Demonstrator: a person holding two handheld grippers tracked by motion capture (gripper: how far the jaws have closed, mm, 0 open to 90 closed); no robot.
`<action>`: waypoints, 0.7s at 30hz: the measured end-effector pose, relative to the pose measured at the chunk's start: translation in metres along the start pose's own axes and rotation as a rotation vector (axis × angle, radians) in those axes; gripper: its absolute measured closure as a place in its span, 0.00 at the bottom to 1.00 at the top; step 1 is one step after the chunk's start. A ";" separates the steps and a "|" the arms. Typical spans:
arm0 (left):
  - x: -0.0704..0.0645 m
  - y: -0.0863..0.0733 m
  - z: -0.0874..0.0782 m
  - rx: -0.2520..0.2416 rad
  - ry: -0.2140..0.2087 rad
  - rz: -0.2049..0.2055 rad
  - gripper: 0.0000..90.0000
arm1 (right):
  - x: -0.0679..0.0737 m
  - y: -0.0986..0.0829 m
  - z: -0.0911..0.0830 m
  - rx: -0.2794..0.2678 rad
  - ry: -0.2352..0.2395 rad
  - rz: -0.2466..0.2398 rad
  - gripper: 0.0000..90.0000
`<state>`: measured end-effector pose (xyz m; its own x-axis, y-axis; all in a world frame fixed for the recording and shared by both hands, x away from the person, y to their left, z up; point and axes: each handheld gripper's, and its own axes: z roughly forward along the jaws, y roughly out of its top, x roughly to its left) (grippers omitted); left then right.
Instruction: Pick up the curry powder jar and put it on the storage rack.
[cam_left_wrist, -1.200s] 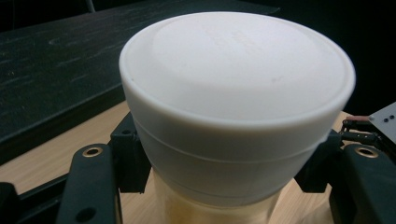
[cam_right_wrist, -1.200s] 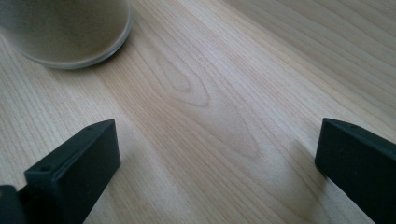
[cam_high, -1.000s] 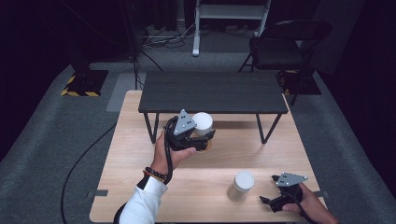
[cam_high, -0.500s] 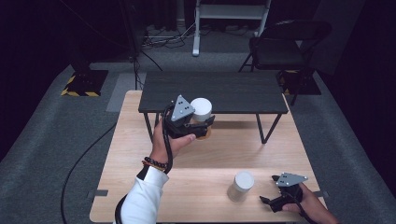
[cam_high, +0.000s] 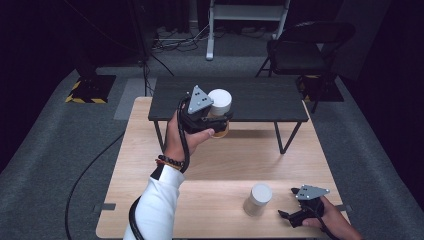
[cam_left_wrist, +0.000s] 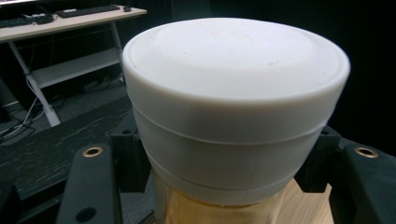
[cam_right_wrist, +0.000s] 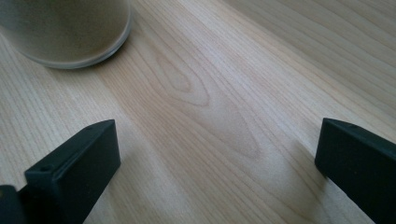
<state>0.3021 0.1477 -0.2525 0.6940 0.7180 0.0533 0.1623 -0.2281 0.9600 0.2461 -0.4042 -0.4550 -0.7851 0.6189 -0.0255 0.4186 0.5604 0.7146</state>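
Dark studio lab, hazard-striped base (cam_high: 90, 90), cables (cam_high: 175, 40)

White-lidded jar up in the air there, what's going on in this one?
A person's left tool is shut on a white-lidded jar with amber contents, holding it in the air at the front edge of the low dark shelf. The right tool rests open on the light wooden table, beside a second white-lidded jar standing untouched.

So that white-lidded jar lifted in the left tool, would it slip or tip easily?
The jar looks rigid, with a smooth white lid and clear body, so it may be somewhat slippery. The left tool grips just below the lid, where the rim could help stop sliding. It is round with a flat base, so it probably stands steadily but rolls if laid down.
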 end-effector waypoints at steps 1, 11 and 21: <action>-0.001 0.001 0.001 -0.001 0.005 0.003 0.39 | 0.000 0.000 0.000 0.000 0.000 0.000 0.00; 0.013 0.008 0.013 -0.014 0.029 -0.018 0.39 | 0.000 0.000 0.000 -0.001 0.000 0.000 0.00; 0.024 0.018 0.029 -0.006 0.072 -0.035 0.39 | 0.000 0.000 0.000 0.000 0.001 -0.001 0.00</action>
<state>0.3426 0.1418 -0.2418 0.6357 0.7709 0.0390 0.1816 -0.1985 0.9631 0.2462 -0.4044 -0.4550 -0.7858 0.6179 -0.0253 0.4181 0.5609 0.7145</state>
